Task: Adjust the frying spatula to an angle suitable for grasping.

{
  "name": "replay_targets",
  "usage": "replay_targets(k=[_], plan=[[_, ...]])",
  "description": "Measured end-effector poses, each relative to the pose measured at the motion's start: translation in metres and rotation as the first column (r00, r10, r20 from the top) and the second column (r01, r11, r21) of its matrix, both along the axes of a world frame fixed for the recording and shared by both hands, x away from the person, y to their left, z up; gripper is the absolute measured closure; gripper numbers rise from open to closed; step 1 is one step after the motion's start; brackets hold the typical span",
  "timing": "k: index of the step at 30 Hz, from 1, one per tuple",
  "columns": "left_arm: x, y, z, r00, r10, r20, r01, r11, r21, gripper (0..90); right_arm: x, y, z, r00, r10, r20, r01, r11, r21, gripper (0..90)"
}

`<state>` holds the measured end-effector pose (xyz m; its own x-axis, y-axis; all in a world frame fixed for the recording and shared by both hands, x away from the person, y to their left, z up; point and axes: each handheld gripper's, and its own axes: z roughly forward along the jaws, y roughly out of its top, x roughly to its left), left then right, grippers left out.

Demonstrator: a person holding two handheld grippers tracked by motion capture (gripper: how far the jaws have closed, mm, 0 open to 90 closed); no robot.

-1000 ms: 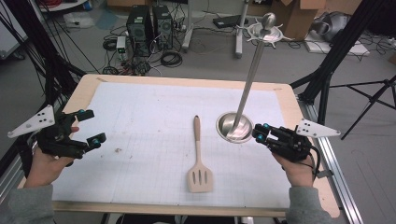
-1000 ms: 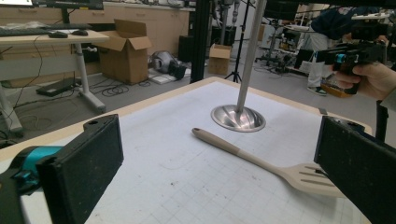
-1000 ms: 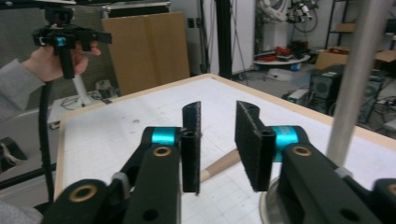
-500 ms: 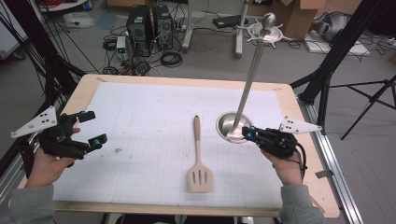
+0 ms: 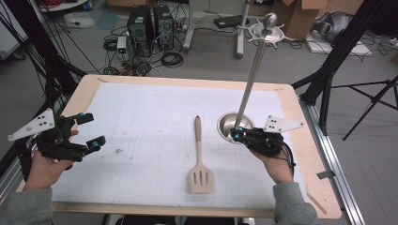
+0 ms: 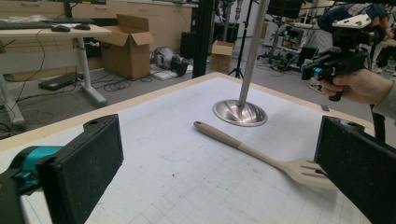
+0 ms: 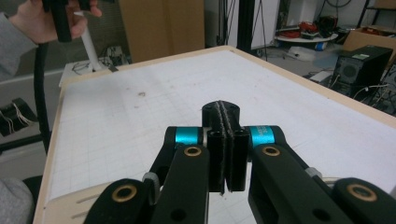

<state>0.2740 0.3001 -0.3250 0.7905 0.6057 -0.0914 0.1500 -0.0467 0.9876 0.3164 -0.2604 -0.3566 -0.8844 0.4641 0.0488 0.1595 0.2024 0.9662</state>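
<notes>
A wooden slotted spatula lies in the middle of the white gridded mat, handle pointing away. To its right stands a metal stand with a round base and a tall leaning pole. My right gripper is shut with nothing between its pads, and its tips are at the near edge of the base. The right gripper view shows the jaws pressed together, with the spatula head low beneath them. My left gripper is wide open at the table's left edge, with the spatula and the base ahead of it.
The wooden table edge runs close to the right hand. Black tripod legs stand off the right side and a dark frame off the left. Computer towers, cables and boxes sit on the floor beyond.
My right gripper has moved left toward the stand's base and its jaws have closed. The left gripper has stayed where it was, still open.
</notes>
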Motion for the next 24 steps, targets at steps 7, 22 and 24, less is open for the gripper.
replay_targets(k=[7, 22, 24], plan=[[0.0, 0.0, -0.002, 1.0, 0.002, -0.009, -0.002, 1.0, 0.004, 1.8, 0.005, 0.009, -0.004, 0.9998, 0.004, -0.018, -0.005, 1.0, -0.024, 89.6], [0.0, 0.0, -0.005, 0.9997, 0.003, -0.022, -0.003, 1.0, 0.007, 1.8, 0.016, 0.039, -0.018, 0.9984, 0.015, -0.055, -0.02, 0.995, -0.095, 89.6], [0.001, -0.001, -0.006, 0.9997, 0.0, -0.025, 0.0, 0.9999, 0.012, 1.8, 0.018, 0.043, -0.02, 0.9979, 0.019, -0.062, -0.025, 0.994, -0.103, 89.6]])
